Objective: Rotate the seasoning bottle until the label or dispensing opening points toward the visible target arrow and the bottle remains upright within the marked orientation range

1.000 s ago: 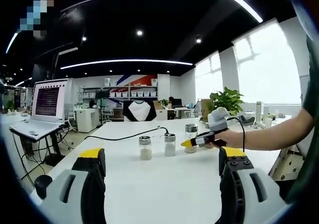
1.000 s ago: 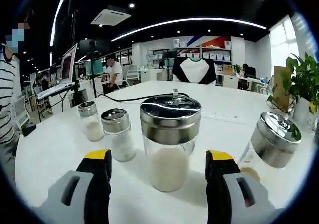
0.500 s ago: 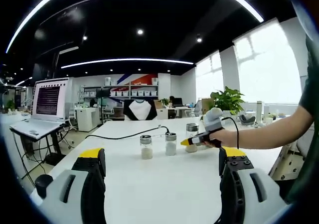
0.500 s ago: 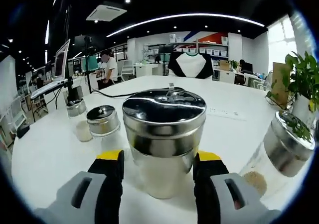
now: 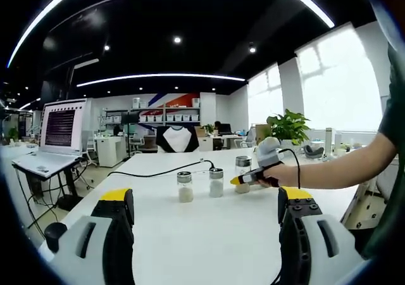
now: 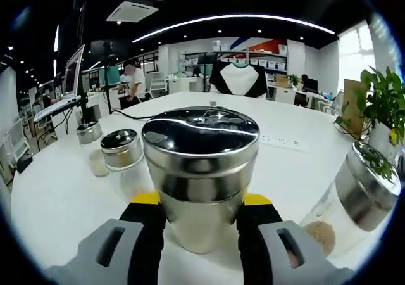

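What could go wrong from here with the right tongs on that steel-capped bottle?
1. The right tongs straddle the seasoning bottle low under its wide steel cap; a twist may tip it rather than spin it.
2. Neighbours stand close: a second bottle on one side, a tilted-looking jar on the other. A sweeping wrist could knock them.
3. No target arrow is visible here, so alignment may be hard to judge.

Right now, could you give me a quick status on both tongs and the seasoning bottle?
Right tongs closed around upright seasoning bottle. Left tongs open, idle. Neighbouring jars close by.
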Action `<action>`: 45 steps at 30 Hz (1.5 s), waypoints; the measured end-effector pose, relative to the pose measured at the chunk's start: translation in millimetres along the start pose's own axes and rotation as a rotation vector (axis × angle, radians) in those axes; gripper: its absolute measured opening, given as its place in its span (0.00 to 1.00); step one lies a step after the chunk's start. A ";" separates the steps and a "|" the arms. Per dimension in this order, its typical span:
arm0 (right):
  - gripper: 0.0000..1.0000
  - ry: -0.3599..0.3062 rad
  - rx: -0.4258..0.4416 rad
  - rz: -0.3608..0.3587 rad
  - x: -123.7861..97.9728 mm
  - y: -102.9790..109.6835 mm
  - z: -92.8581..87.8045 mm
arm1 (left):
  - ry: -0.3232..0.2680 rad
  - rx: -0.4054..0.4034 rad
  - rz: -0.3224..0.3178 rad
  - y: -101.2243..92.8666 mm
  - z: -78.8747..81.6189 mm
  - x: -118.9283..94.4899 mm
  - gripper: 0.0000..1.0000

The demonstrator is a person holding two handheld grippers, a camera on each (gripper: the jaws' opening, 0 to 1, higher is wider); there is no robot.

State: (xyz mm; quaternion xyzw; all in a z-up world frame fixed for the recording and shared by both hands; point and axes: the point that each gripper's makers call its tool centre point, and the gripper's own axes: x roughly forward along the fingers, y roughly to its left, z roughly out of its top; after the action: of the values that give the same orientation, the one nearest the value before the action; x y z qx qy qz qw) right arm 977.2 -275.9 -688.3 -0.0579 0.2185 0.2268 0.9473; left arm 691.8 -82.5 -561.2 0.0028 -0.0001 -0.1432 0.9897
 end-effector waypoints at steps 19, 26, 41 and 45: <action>0.42 0.009 -0.016 -0.021 1.4 -1.4 -0.4 | 0.000 -0.002 -0.020 -7.1 1.6 0.7 1.00; 0.42 0.005 -0.015 -0.023 1.7 -1.8 -0.3 | 0.001 -0.001 -0.022 -6.6 1.8 -0.3 1.00; 0.42 -0.003 -0.009 -0.026 -8.9 1.2 -4.3 | 0.001 -0.002 -0.024 -8.5 1.2 -0.8 1.00; 0.42 0.001 -0.006 -0.024 -12.9 3.4 -6.0 | 0.008 -0.009 -0.035 -11.4 -1.0 -0.1 1.00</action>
State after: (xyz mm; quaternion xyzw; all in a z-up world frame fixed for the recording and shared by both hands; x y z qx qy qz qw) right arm 963.0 -279.3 -688.0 -0.0638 0.2177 0.2160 0.9497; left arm 688.5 -93.3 -562.2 -0.0008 0.0046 -0.1607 0.9870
